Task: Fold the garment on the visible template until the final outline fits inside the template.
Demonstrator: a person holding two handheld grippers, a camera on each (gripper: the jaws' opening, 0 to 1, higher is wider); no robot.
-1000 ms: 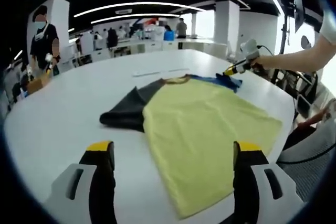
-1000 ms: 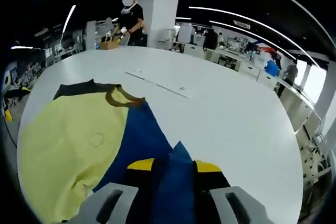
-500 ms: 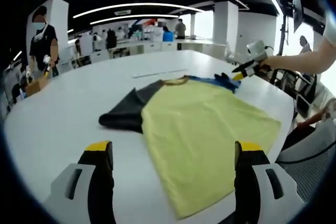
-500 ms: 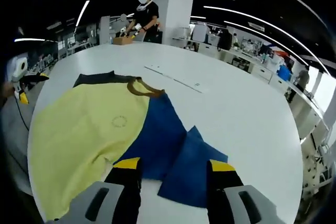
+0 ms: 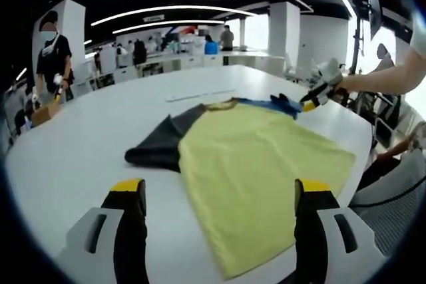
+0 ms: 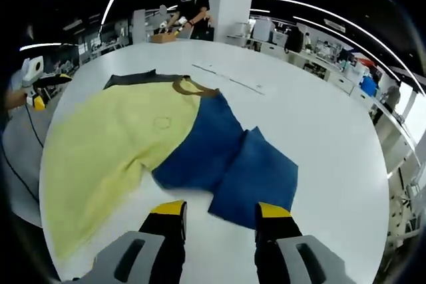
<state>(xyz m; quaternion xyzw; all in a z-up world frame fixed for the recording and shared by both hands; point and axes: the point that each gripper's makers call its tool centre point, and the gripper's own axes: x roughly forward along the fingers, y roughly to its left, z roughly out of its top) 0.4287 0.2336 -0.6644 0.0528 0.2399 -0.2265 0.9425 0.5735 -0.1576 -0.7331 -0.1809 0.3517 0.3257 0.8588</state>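
The garment [image 6: 133, 144] lies flat on the white table [image 6: 319, 131]. The left gripper [image 5: 219, 194] and the right gripper [image 6: 218, 214] both have jaws apart, holding nothing.

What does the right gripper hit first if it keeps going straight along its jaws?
Probably the blue sleeve: its near edge lies on the white table just ahead of the open right gripper. Depth is unclear, so bare table may come first.

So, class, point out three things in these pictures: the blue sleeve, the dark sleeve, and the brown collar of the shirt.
blue sleeve [image 6: 256, 177]: right gripper view, middle of the flat sleeve panel.
dark sleeve [image 5: 160, 145]: left gripper view, middle of the sleeve.
brown collar [image 6: 190, 88]: right gripper view, on the neckline band.
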